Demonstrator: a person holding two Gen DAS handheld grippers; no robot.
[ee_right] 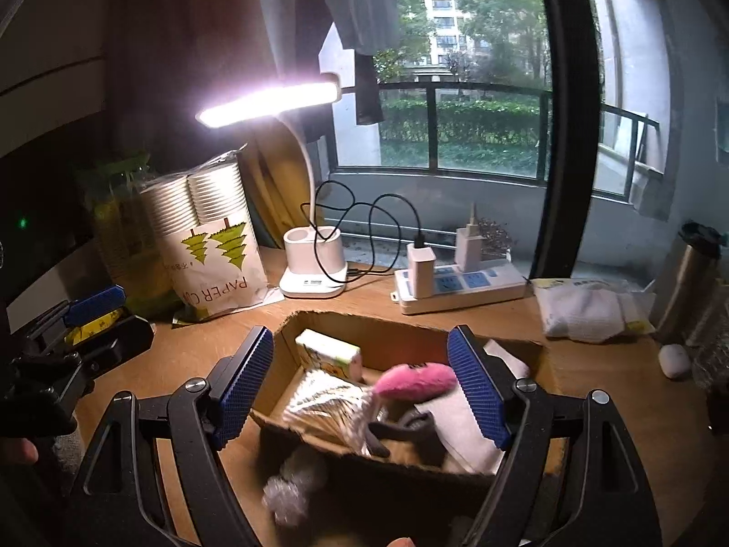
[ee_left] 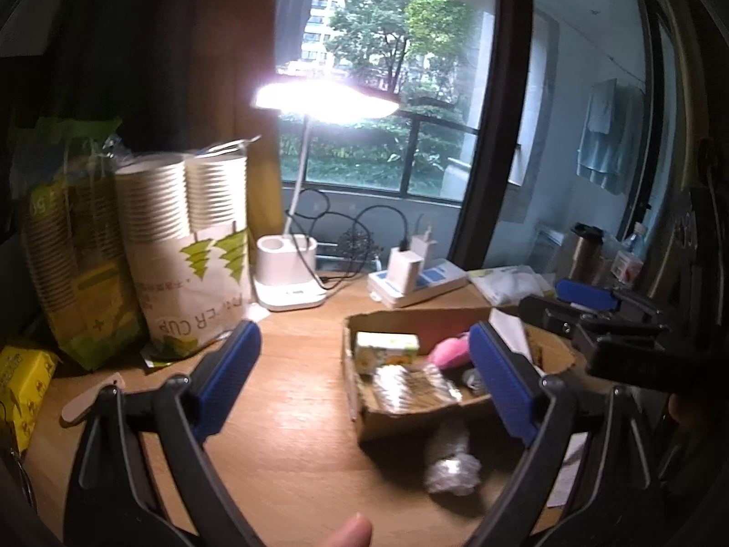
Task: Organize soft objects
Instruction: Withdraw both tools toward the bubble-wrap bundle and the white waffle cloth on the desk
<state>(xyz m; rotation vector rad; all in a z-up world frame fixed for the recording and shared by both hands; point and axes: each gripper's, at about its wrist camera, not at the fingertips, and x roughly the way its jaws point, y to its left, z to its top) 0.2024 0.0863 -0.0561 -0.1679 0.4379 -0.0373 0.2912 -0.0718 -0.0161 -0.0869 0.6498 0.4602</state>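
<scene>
- The pink plush toy (ee_right: 417, 380) is lying on top of the pile inside the cardboard box (ee_right: 410, 332), which is sitting toward the middle of the bench (ee_right: 182, 346), in front of the power strip (ee_right: 460, 285) at the back edge.
- It is looking light, soft and squashy; a pinch across its plump middle is likely to hold best.
- A crumpled silvery wad (ee_right: 284, 497) is lying on the bench just outside the box's near wall, blurred; probably light and springy, needing a gentle squeeze.
- The right claw (ee_right: 364, 387) is standing spread, pinching nothing, its pads framing the box with the toy between them but below.
- The left claw (ee_left: 364, 387) is likewise spread and empty, hovering left of the box.
</scene>
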